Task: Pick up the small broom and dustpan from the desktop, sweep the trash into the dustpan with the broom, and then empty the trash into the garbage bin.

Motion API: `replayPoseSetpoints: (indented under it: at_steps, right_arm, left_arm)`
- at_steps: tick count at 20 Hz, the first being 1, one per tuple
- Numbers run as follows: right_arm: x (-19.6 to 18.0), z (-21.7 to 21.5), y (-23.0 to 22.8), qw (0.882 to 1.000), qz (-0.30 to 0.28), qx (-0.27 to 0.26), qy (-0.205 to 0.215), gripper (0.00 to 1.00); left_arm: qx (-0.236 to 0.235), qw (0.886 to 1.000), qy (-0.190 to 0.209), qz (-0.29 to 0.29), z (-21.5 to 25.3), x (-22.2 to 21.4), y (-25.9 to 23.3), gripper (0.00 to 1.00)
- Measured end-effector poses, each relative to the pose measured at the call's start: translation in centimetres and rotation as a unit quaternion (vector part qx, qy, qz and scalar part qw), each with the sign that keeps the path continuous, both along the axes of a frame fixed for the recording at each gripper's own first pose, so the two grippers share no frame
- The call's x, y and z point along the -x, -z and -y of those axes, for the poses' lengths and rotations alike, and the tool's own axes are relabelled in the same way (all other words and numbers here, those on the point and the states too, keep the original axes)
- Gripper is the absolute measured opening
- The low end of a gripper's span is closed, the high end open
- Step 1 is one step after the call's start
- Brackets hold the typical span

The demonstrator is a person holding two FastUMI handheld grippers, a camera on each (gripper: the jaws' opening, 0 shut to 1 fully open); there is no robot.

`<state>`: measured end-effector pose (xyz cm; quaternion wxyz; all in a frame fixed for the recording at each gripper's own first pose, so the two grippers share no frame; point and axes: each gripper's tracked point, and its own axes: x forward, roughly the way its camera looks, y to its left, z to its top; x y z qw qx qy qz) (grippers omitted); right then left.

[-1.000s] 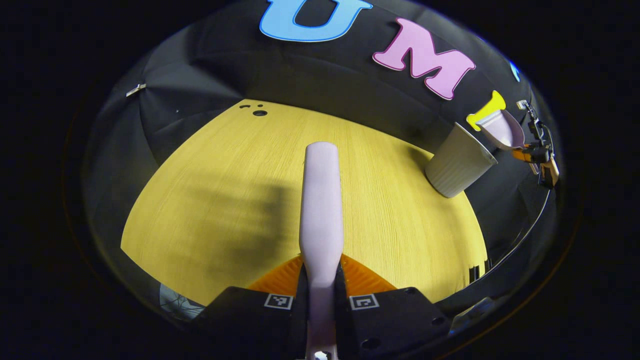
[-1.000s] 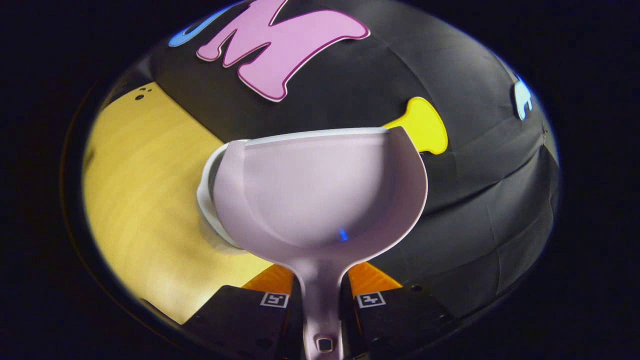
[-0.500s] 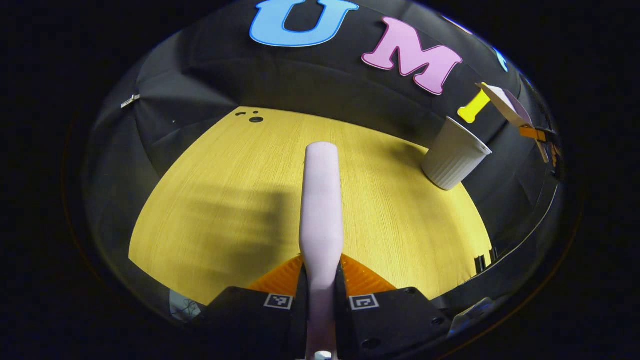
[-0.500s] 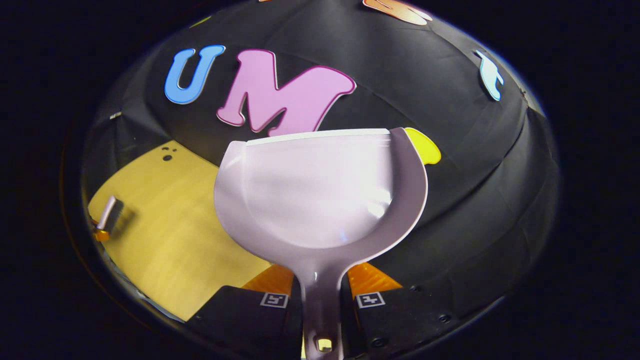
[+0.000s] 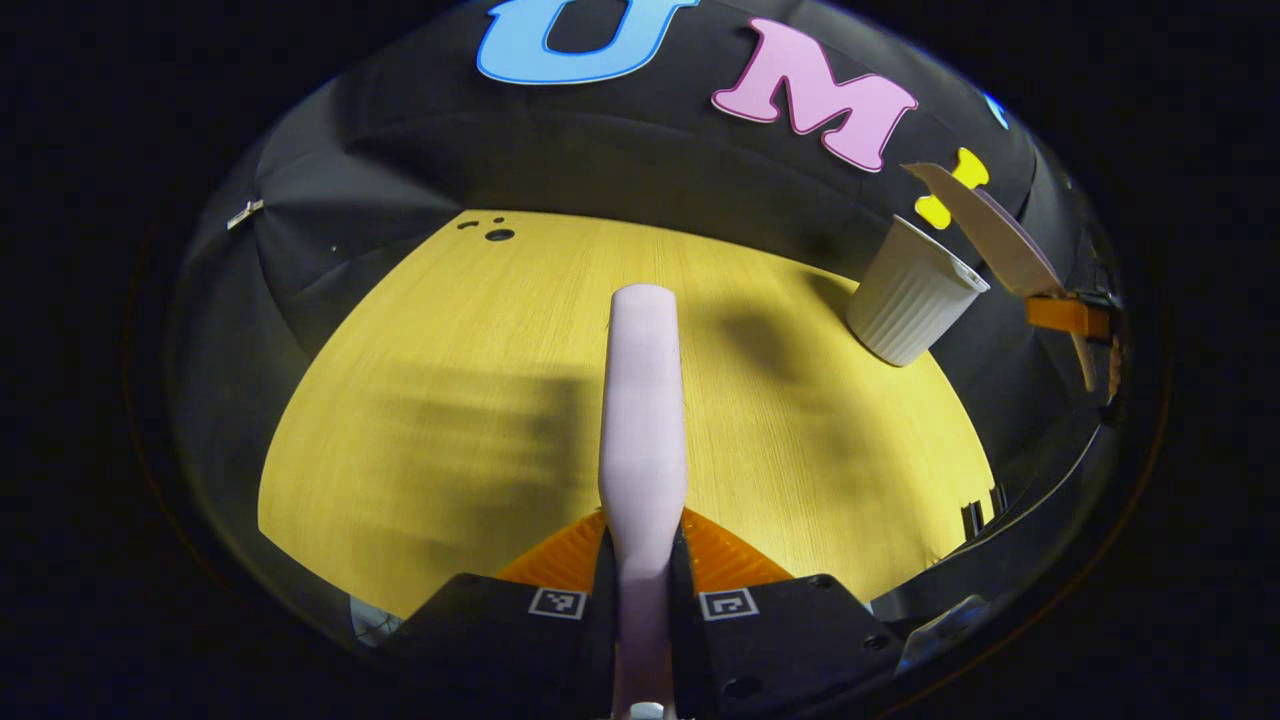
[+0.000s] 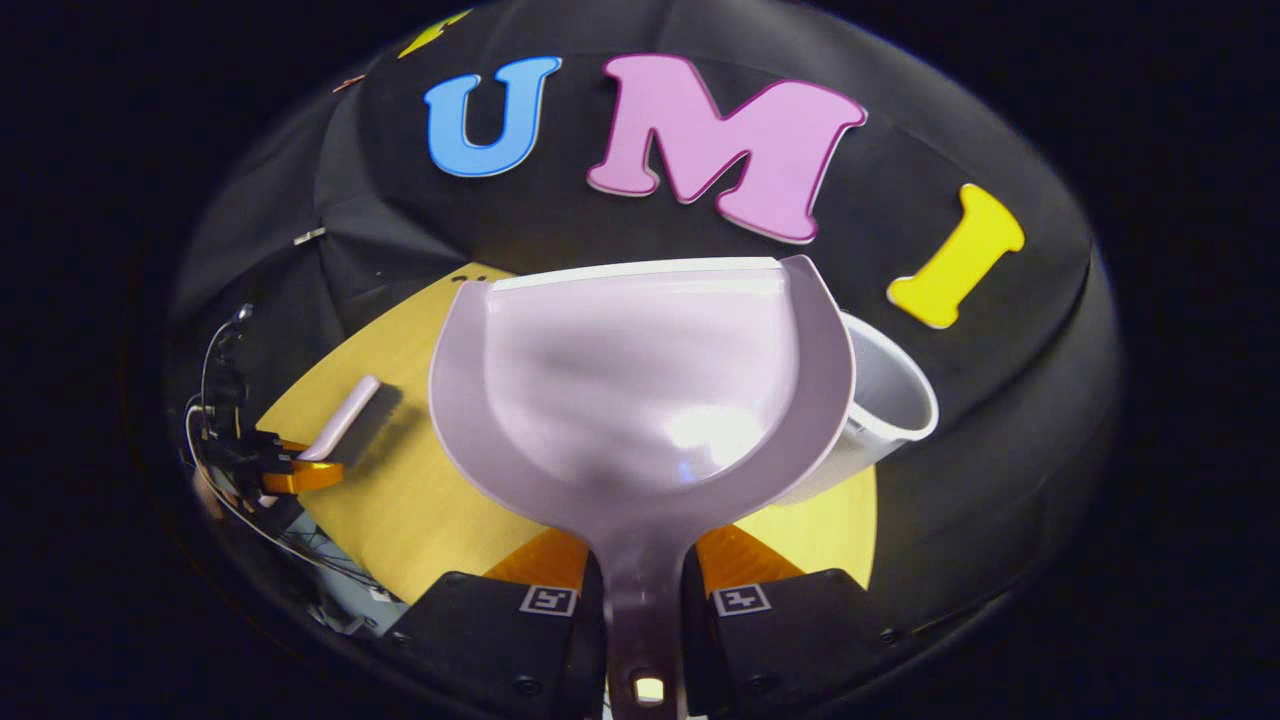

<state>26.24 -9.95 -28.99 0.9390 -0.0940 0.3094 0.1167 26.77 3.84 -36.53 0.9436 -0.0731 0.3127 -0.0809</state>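
My left gripper (image 5: 643,540) is shut on the handle of the pale lilac broom (image 5: 643,390), which points forward above the yellow table (image 5: 450,350). My right gripper (image 6: 641,560) is shut on the handle of the lilac dustpan (image 6: 640,390), held roughly level with its inside bare. The white ribbed garbage bin (image 6: 888,400) stands just behind the pan's right edge. In the left gripper view the bin (image 5: 912,300) is at the far right, with the dustpan (image 5: 990,235) edge-on above it and the right gripper (image 5: 1072,315) behind. The right gripper view has the broom (image 6: 345,420) and left gripper (image 6: 295,472) at the left.
The black cloth wall closes in the table's far and right sides. Small dark holes (image 5: 498,234) mark the table's far left corner. The table's near edge (image 5: 330,590) drops off beneath the left gripper, with cables (image 6: 215,400) trailing from it.
The right gripper has swung the dustpan up and back from its tipped pose over the bin; its view turned left, bringing table, broom and bin into sight. The left gripper barely moved.
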Motion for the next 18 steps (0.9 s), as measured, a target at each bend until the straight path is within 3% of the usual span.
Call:
replayPoseSetpoints:
  at_steps: [3, 7, 9, 10, 14, 18]
  right_arm:
    - [0.0, 0.1, -0.3, 0.998, -0.053, -0.027, -0.009, 0.34]
    - [0.6, 0.5, 0.8, 0.989, -0.132, -0.054, 0.027, 0.35]
    - [0.6, 0.3, 0.5, 0.984, -0.161, -0.061, 0.045, 0.3]
    - [0.8, 0.3, 0.6, 0.982, -0.173, -0.064, 0.05, 0.35]
    - [0.2, 0.2, -1.4, 0.973, -0.21, -0.066, 0.068, 0.35]
    - [-0.3, -0.1, -1.3, 0.967, -0.234, -0.065, 0.074, 0.35]
  left_arm:
    - [-0.028, 1.0, 0.004, -0.014, -0.1, -1.2, 1.1, 0.27]
    - [-0.075, 0.996, 0.017, -0.039, -0.7, -3.3, 2.7, 0.27]
    - [-0.132, 0.99, 0.023, -0.044, -1.2, -4.5, 3.8, 0.27]
    - [-0.152, 0.987, 0.025, -0.051, -0.8, -4.6, 4.4, 0.27]
    - [-0.212, 0.975, 0.039, -0.061, -0.6, -5.6, 5.3, 0.28]
    - [-0.212, 0.973, 0.042, -0.086, 0.3, -7.1, 6.5, 0.27]
